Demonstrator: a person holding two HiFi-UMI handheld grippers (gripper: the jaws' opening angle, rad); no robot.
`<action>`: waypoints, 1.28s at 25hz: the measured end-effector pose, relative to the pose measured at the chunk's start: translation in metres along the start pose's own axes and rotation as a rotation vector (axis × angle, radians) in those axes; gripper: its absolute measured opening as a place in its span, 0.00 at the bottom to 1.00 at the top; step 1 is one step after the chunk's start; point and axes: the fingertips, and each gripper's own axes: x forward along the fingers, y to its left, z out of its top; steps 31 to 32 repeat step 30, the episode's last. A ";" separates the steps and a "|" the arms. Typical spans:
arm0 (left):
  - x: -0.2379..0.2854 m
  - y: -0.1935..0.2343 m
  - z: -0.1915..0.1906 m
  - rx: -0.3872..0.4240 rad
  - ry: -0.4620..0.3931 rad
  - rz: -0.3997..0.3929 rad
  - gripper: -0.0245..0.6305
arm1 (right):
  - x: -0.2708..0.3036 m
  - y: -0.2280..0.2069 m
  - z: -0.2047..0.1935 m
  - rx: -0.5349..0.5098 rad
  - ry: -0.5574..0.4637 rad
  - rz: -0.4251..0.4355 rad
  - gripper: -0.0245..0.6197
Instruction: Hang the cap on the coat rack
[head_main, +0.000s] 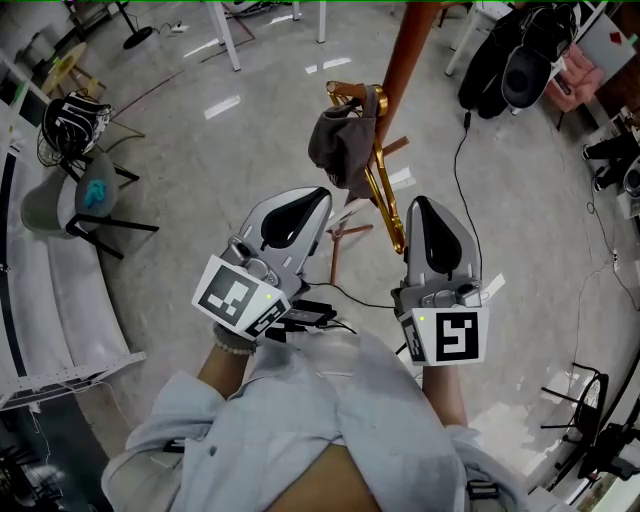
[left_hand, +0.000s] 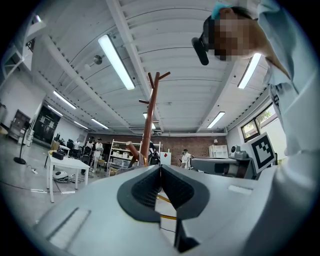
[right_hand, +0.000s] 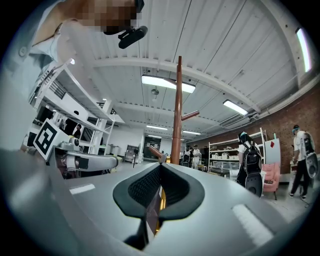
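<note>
Coat rack (head_main: 408, 55), one: brown pole at upper centre of the head view, with a gold-coloured peg (head_main: 385, 200) slanting down-frame. Cap (head_main: 345, 140), one: dark, draped on that peg, long axis up-down in frame, above the jaws and apart from them. Grippers, two: left gripper (head_main: 315, 195) nearer the cap, right gripper (head_main: 425, 205) lower right of it, both clenched on nothing.

Dark grey-brown cap (head_main: 345, 140), reddish-brown coat rack (head_main: 405, 60), gold hook (head_main: 385, 200), grey floor (head_main: 200, 150).

Cap (head_main: 345, 140): hanging on the coat rack (head_main: 405, 60).
Left gripper (head_main: 318, 197): before the rack, leftward.
Right gripper (head_main: 424, 206): before it, rightward.
</note>
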 end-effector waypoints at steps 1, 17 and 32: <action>0.000 0.001 0.000 0.001 0.000 -0.001 0.05 | 0.001 0.000 0.000 0.000 0.000 -0.001 0.05; 0.003 0.005 -0.002 -0.002 -0.003 0.006 0.05 | 0.006 0.000 -0.005 -0.003 0.010 0.007 0.05; 0.002 0.005 -0.002 -0.011 -0.019 0.004 0.05 | 0.006 0.000 -0.008 -0.013 0.021 0.013 0.05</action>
